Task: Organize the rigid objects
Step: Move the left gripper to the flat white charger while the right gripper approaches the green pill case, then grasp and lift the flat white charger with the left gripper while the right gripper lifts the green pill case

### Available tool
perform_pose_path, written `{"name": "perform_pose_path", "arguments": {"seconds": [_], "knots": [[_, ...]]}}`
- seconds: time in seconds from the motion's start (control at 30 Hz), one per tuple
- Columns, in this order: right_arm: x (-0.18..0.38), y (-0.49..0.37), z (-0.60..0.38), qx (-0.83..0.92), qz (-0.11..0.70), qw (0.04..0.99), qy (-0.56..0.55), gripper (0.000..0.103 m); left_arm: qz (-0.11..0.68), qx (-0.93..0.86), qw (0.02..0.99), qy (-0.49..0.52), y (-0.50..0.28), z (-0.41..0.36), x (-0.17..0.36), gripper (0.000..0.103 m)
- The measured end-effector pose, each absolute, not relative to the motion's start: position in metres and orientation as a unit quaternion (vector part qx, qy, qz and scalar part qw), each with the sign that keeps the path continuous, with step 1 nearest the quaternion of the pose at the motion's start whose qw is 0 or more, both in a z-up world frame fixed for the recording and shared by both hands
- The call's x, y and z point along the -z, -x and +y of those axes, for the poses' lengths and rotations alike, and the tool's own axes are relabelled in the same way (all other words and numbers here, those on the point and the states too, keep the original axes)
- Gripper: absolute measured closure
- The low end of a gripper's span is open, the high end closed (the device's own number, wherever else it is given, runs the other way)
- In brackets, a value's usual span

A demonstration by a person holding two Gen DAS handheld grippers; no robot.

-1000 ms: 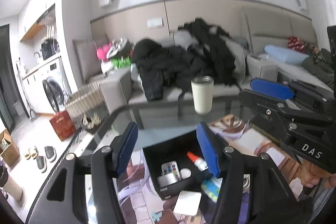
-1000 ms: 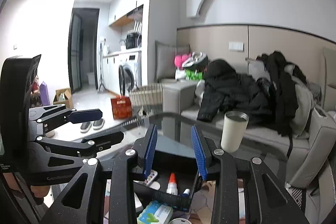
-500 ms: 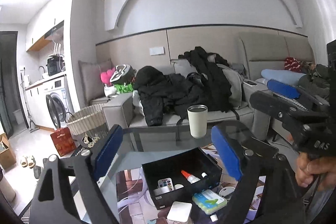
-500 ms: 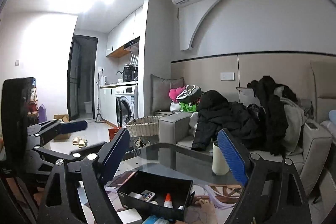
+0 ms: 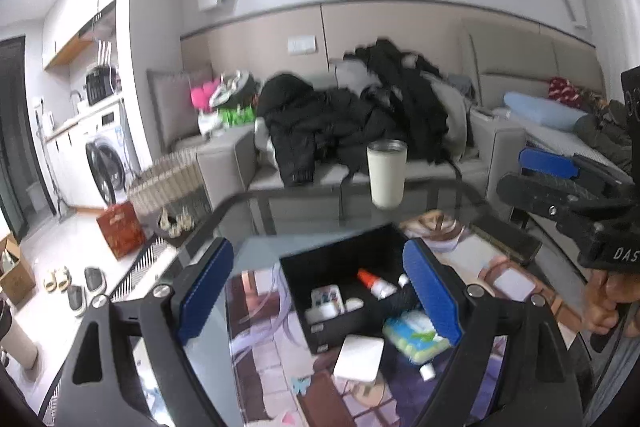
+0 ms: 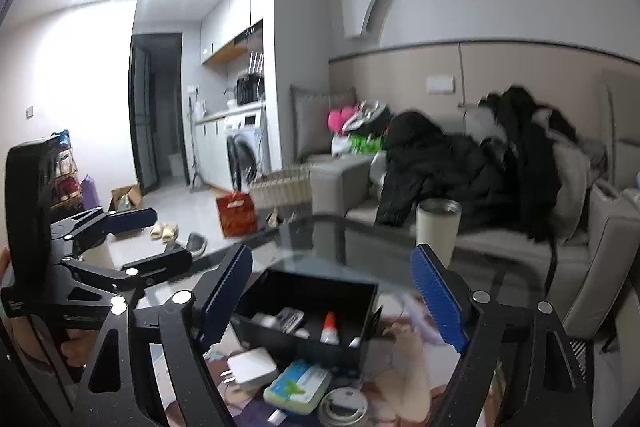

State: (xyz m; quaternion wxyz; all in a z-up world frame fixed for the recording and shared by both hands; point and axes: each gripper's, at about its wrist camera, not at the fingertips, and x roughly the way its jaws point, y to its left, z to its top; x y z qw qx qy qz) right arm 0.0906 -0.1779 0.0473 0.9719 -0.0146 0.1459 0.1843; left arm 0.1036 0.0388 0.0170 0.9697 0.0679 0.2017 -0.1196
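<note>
both claws spread, nothing pinched (jaws just opened): left gripper [image 5: 318, 291], right gripper [image 6: 334, 301] | black box [image 6: 308, 311] framed between them | white adapter [image 5: 359, 357], green pack [image 5: 416, 337] outside, probably next

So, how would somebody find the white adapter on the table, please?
Look at the open black rectangular box on the glass table. Just outside its near wall lies the flat white square plug adapter, beside a green-and-white tissue pack. It alone is plain white and hard-edged.

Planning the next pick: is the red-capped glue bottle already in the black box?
In. The glue bottle lies inside the black box, beside other small items; both views show it there.
</note>
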Motion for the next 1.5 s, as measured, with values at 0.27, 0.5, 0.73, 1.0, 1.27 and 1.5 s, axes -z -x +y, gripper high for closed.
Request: {"name": "perform_pose_path", "arguments": {"seconds": [0.27,0.5,0.73,1.0,1.27,1.5], "knots": [[-0.007,-0.129,-0.165,-0.194,0.274,0.942,-0.012,0.023,0.313,0.112,0.941,-0.066,-0.135,0.041,0.032,0.015],[0.036,-0.158,-0.155,-0.193,0.374,0.906,-0.033,0.029,0.395,0.114,0.909,-0.071,-0.156,0.034,0.066,0.015],[0.065,-0.171,-0.148,-0.194,0.43,0.881,-0.034,0.035,0.479,0.126,0.867,-0.05,-0.173,0.034,0.096,0.016],[0.092,-0.185,-0.143,-0.195,0.474,0.858,-0.041,0.041,0.495,0.138,0.856,-0.06,-0.173,0.03,0.103,0.016],[0.107,-0.19,-0.13,-0.198,0.485,0.851,-0.027,0.042,0.51,0.147,0.845,-0.067,-0.176,0.026,0.109,0.016],[0.113,-0.198,-0.121,-0.208,0.492,0.845,-0.015,0.043,0.516,0.15,0.84,-0.079,-0.178,0.02,0.114,0.016]]}}
